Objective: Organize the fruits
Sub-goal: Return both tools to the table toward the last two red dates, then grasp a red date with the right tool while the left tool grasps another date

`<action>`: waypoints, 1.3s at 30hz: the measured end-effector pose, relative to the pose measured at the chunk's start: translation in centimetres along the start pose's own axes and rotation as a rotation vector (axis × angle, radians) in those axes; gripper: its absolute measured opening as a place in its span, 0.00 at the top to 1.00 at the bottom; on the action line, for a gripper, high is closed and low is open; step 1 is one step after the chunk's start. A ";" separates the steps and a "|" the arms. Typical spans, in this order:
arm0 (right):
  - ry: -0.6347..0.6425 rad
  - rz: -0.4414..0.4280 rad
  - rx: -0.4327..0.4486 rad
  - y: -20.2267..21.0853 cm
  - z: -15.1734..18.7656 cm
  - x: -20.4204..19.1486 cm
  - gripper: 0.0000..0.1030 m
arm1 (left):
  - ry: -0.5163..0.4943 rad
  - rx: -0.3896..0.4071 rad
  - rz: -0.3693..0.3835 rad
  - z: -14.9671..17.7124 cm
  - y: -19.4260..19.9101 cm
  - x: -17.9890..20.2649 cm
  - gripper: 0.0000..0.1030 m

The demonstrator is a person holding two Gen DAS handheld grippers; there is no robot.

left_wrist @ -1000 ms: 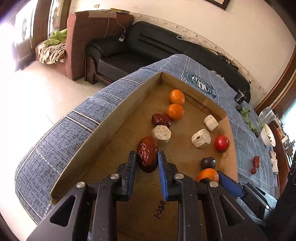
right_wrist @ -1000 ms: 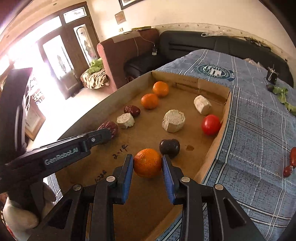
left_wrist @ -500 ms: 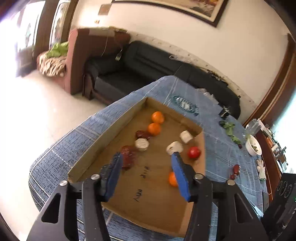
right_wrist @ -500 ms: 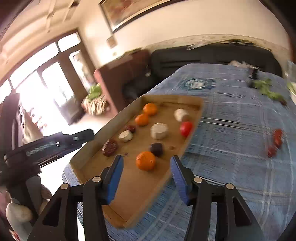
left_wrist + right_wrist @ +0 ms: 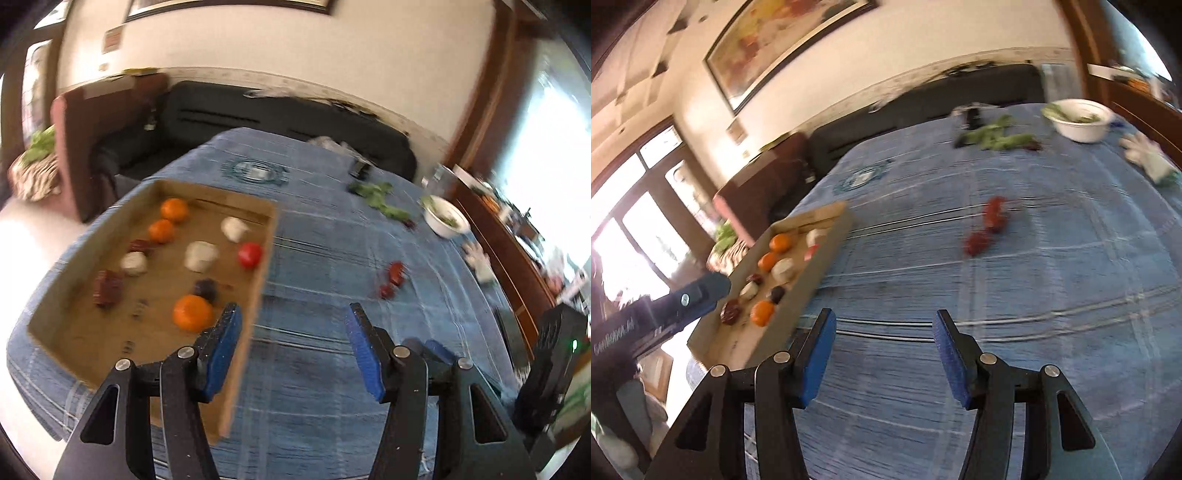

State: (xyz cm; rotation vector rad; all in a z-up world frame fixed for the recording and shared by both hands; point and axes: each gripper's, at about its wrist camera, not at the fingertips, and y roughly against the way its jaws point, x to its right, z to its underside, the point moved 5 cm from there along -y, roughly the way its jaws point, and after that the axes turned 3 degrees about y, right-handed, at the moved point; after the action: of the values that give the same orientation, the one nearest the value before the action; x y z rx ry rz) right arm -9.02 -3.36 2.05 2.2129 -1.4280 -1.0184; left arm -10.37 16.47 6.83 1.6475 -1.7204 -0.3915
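Shallow cardboard tray (image 5: pixel 266 254) held round oranges, wrinkled dates, pale chunks at table's left edge. Left tongs (image 5: pixel 291 350), right tongs (image 5: pixel 882 354) stood apart, empty. Motion blur smeared red fruits (image 5: pixel 988 225).

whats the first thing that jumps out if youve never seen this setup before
A shallow cardboard tray sits on the left part of a blue plaid tablecloth, holding bright oranges, a red tomato, pale chunks and dark dates. Out on the bare cloth to its right lie two small red fruits. In front, the left gripper and right gripper both stand open and empty.
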 end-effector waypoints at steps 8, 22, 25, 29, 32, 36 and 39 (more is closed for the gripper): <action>-0.125 0.038 0.014 3.2 -0.1 6.3 0.43 | -0.109 -0.049 0.036 1.7 -0.9 4.6 0.43; -0.125 0.101 -0.080 -0.2 -5.9 12.1 0.44 | -0.159 -0.129 0.030 3.9 -4.0 6.5 0.40; -0.093 0.091 -0.101 -3.0 -7.1 11.3 0.44 | -0.158 -0.135 0.028 4.0 -4.2 6.4 0.40; -0.078 0.092 -0.124 -7.3 -8.4 10.5 0.44 | -0.152 -0.148 0.006 3.9 -4.7 5.8 0.40; -0.052 0.110 -0.152 -9.8 -8.6 9.9 0.44 | -0.152 -0.155 -0.005 3.5 -5.2 5.6 0.40; -0.004 0.120 -0.156 -11.4 -8.6 9.6 0.54 | -0.170 -0.171 0.005 2.8 -6.5 6.4 0.40; -0.009 0.104 -0.146 -10.8 -8.7 10.1 0.65 | -0.201 -0.182 0.048 2.1 -8.1 8.3 0.40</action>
State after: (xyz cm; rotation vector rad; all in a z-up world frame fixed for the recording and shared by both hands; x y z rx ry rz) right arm 6.76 -8.39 -2.39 2.0125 -1.4089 -1.0628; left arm -5.23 6.81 2.37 1.4743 -1.8073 -0.6900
